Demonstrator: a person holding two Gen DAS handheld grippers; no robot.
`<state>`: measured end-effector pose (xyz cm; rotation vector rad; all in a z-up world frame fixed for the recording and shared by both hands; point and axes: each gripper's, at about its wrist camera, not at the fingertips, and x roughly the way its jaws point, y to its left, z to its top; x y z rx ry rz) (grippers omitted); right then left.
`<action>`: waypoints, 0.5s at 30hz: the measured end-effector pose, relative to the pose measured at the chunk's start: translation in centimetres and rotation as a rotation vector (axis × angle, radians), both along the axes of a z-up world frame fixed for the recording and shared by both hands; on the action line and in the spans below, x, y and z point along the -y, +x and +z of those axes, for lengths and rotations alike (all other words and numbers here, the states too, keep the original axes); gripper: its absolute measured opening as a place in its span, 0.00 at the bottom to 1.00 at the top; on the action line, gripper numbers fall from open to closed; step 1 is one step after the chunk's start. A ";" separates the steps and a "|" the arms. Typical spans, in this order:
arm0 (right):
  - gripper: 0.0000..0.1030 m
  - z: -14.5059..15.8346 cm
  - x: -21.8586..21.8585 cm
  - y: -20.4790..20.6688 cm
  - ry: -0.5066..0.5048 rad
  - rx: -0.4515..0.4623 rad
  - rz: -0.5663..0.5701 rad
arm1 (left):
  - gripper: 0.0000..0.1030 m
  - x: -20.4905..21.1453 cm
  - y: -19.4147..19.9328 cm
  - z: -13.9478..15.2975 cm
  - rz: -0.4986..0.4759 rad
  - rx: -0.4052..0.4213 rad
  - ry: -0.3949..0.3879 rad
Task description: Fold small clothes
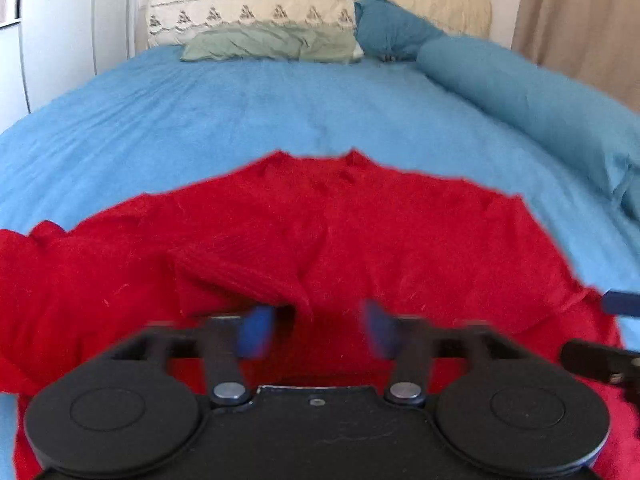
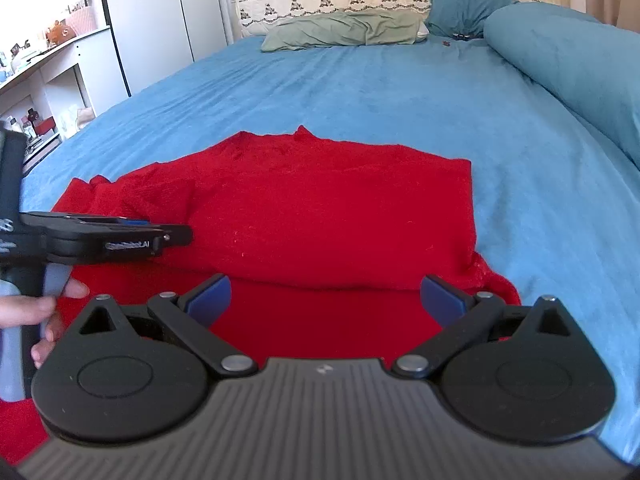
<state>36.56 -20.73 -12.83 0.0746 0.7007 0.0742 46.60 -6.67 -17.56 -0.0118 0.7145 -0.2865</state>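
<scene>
A red knitted sweater (image 2: 328, 216) lies spread on the blue bed, collar pointing away; it also shows in the left wrist view (image 1: 320, 232). Its near part is folded over, with a fold edge just ahead of the right fingers. My left gripper (image 1: 316, 330) is open over the sweater's near part, its blue pads blurred, with a raised red fold between them. My right gripper (image 2: 326, 300) is wide open and empty above the near red cloth. The left gripper (image 2: 116, 236) shows from the side in the right wrist view, over the sweater's left sleeve.
The blue bedspread (image 2: 380, 92) stretches far ahead. A green pillow (image 2: 340, 30) and a teal pillow (image 2: 460, 4) lie at the headboard. A long teal bolster (image 2: 568, 72) runs along the right. A white wardrobe (image 2: 160, 20) and shelves (image 2: 48, 68) stand at left.
</scene>
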 end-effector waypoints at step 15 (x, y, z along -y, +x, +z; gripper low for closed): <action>1.00 2.9 -12.0 5.6 -0.207 0.057 0.339 | 1.00 -12.9 -4.8 2.6 0.277 0.132 0.132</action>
